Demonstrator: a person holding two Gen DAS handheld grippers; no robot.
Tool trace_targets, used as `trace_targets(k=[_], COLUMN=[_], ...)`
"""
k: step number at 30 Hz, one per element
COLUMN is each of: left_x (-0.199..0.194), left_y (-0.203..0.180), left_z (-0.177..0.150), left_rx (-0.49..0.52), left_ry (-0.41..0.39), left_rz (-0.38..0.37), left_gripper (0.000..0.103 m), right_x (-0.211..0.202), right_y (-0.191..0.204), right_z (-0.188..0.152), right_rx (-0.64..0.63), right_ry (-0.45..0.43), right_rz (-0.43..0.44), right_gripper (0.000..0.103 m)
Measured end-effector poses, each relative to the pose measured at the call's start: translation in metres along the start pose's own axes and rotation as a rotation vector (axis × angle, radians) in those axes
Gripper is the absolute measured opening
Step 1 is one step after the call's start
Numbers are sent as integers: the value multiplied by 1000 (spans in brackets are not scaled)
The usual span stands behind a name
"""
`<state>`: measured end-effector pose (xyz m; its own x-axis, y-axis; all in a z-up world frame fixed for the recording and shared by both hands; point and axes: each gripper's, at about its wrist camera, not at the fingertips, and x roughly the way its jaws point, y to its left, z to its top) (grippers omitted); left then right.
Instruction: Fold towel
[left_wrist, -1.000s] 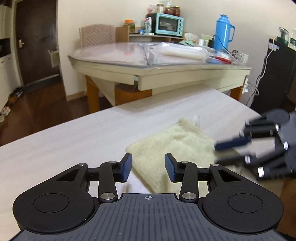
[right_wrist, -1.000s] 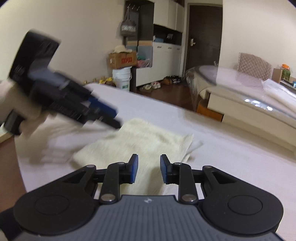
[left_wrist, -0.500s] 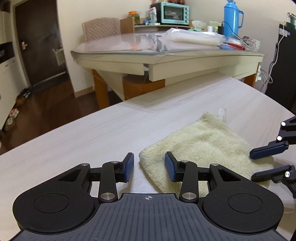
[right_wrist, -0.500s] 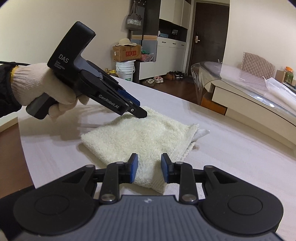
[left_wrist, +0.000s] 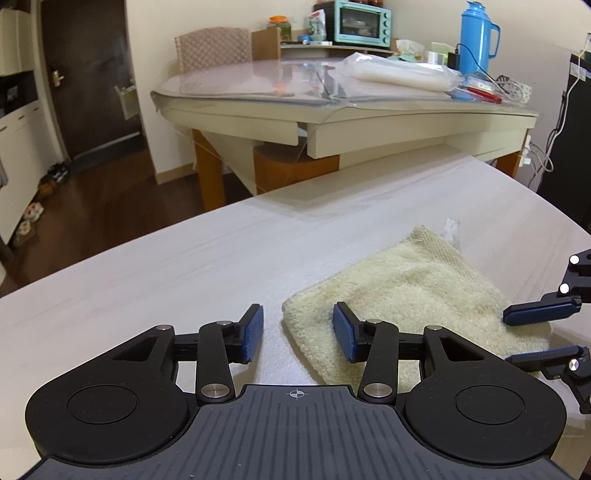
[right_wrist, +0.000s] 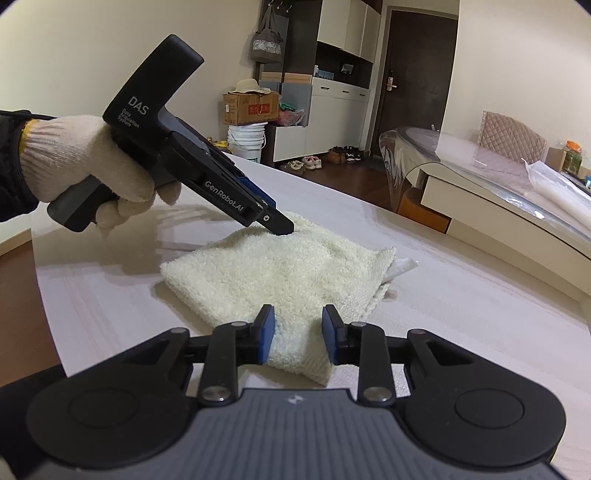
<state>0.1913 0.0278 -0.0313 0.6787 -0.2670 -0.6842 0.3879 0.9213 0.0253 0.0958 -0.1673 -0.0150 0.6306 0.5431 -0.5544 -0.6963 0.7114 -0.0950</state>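
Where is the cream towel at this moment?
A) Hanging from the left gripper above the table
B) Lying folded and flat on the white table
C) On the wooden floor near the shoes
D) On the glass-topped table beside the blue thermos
B: the towel lies flat on the white table, and the open left gripper and right gripper lift no part of it.

A pale wood-grain table (left_wrist: 221, 258) carries the things. One folded cream towel (left_wrist: 406, 291) lies flat on it, towards its right edge.
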Motion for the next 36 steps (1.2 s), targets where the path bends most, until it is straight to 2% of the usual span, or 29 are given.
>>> trace_targets(k=[7, 13, 16, 19, 25, 27, 30, 33, 36], left_x=[-5, -43, -54, -56, -52, -54, -66, -81, -90], left_y=[0, -13, -26, -38, -36, -34, -29, -35, -48], left_z=[0, -18, -32, -42, -42, -41, -41, -46, -54], left_rx=[-22, -14, 13, 50, 31, 21, -16, -12, 7], left_ry=[-6, -42, -33, -29, -26, -36, -71, -88, -86], left_rz=[0, -48, -72, -34, -24, -20, -15, -31, -55], left_gripper=[45, 45, 45, 45, 48, 48, 45, 45, 45], right_x=[0, -1, -1, -1, -2, -2, -6, -16, -17], right_y=[2, 3, 4, 4, 6, 4, -1, -13, -13], right_z=[0, 0, 0, 0, 0, 0, 0, 4, 11], right_rx=[-5, -12, -13, -15, -24, -14, 21, 111, 111], right_ry=[0, -2, -3, -3, -3, -4, -22, -54, -70], right_rz=[-6, -15, -17, -19, -31, -25, -18, 4, 32], right_gripper=[32, 33, 33, 34, 35, 35, 47, 46, 45])
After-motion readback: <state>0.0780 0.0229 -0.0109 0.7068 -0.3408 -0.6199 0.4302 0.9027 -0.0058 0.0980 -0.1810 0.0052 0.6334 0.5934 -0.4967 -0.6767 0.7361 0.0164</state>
